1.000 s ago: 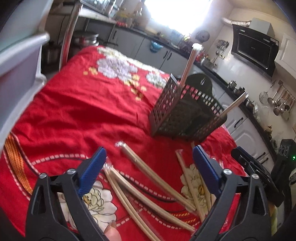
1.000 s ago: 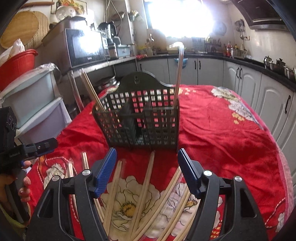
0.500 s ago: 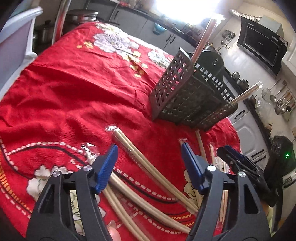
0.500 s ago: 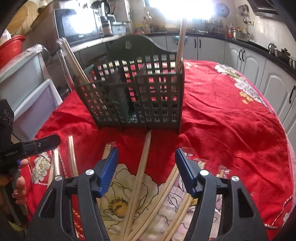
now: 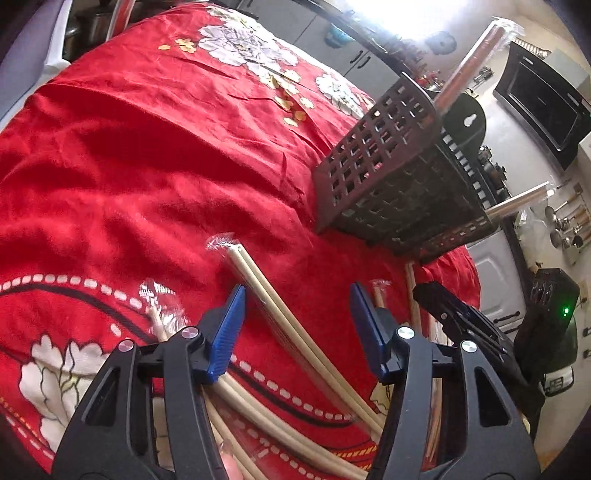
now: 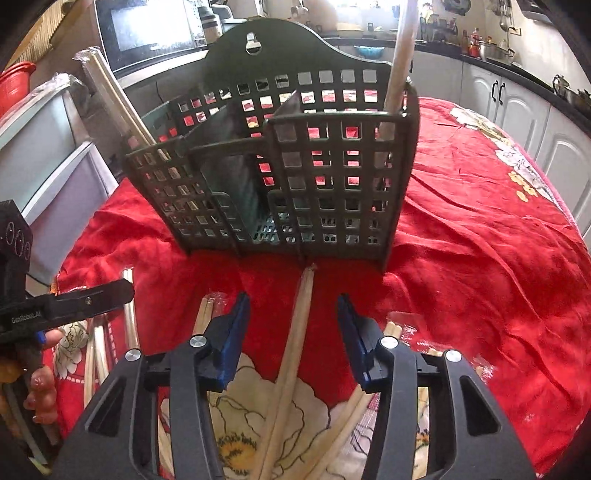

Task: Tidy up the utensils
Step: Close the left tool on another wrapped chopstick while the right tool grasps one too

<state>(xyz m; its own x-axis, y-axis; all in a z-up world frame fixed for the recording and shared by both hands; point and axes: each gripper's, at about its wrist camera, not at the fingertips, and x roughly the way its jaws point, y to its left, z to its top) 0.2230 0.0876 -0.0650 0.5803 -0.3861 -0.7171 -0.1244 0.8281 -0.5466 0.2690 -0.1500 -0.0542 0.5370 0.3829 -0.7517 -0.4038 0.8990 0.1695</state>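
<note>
Home kitchen: microwave (image 6: 155,31), cabinets (image 6: 517,114), range hood (image 5: 543,107).

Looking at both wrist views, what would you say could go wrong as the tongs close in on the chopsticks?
1. The right tongs are open over a chopstick pair whose tip touches the basket; pushing forward might shove the light basket.
2. The wrapped chopsticks between the open left tongs lie crossed over others, so one grasp may drag the neighbours.
3. The clear wrappers look slippery; a pair could slide out when lifted.
</note>
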